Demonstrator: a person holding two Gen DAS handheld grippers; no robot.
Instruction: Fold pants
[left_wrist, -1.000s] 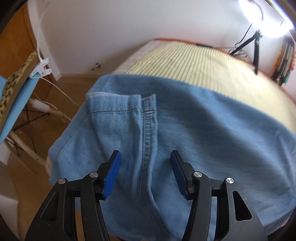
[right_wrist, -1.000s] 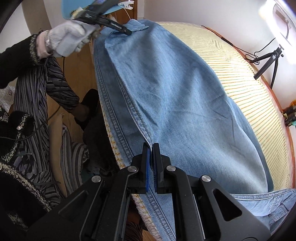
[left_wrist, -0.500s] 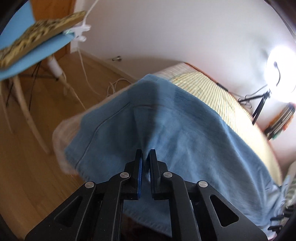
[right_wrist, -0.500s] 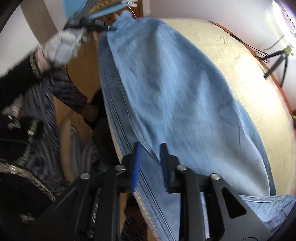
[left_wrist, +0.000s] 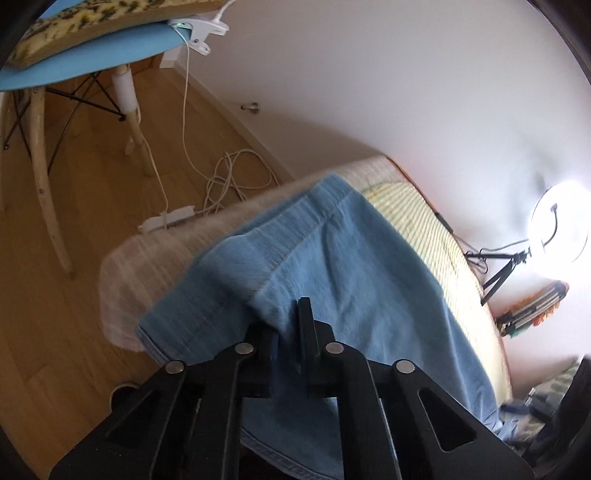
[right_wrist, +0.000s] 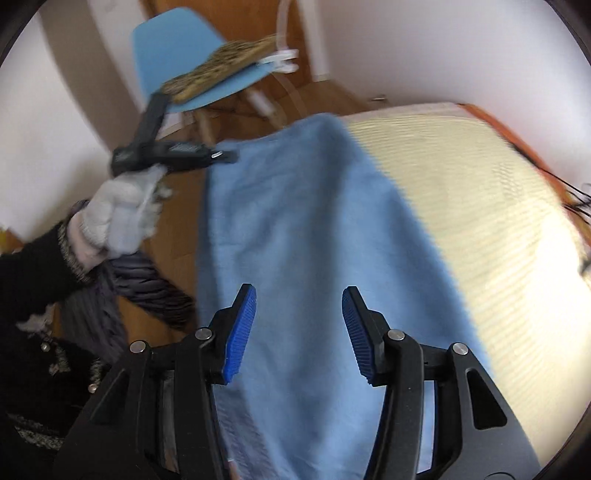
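Light blue denim pants (left_wrist: 369, 295) lie along the edge of a bed with a yellow striped cover (left_wrist: 424, 221). My left gripper (left_wrist: 288, 332) is shut on a raised fold of the denim near the waistband end. In the right wrist view the pants (right_wrist: 295, 221) run away from me, and the left gripper (right_wrist: 225, 157), held by a white-gloved hand (right_wrist: 122, 214), pinches their far left edge. My right gripper (right_wrist: 299, 317) hovers over the middle of the pants. Its jaws are opening, and nothing is pinched between the blue pads (right_wrist: 240, 332).
A blue chair (left_wrist: 92, 48) with a spotted cushion stands on the wooden floor beyond the bed's end, also seen as the chair (right_wrist: 177, 48). White cables and a power strip (left_wrist: 166, 221) lie on the floor. A ring light (left_wrist: 557, 229) on a tripod shines at the right.
The left gripper shut on a fold of denim, rolled and pulled it along the bed. The right gripper let go of the seam, opened wide and moved up the pants.
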